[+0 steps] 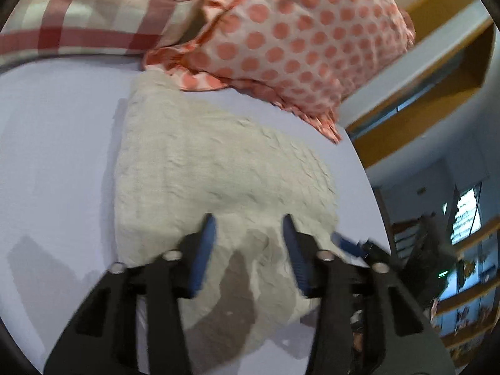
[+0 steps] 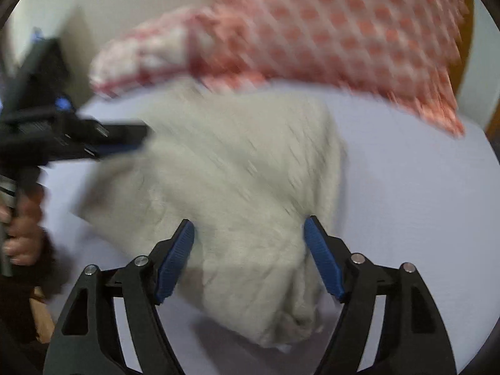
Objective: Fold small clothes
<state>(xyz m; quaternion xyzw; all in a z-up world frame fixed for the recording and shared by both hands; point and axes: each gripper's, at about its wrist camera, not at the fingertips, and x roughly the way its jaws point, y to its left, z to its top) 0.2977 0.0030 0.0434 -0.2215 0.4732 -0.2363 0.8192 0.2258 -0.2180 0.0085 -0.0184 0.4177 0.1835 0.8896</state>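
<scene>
A cream knitted garment (image 1: 200, 168) lies bunched on the pale lilac bed sheet (image 1: 53, 143). My left gripper (image 1: 250, 223) is open just above the garment's near edge, its blue pads either side of the cloth. In the right wrist view the same garment (image 2: 237, 181) fills the middle, blurred by motion. My right gripper (image 2: 248, 226) is open over its near part, gripping nothing. The left gripper also shows in the right wrist view (image 2: 125, 139) at the garment's left edge, held by a hand.
A polka-dot pillow (image 1: 300, 31) and a red checked pillow (image 1: 78, 12) lie at the back of the bed. The bed's right edge (image 1: 372, 187) drops off toward wooden shelves (image 1: 462, 284). The polka-dot pillow also shows in the right wrist view (image 2: 343, 28).
</scene>
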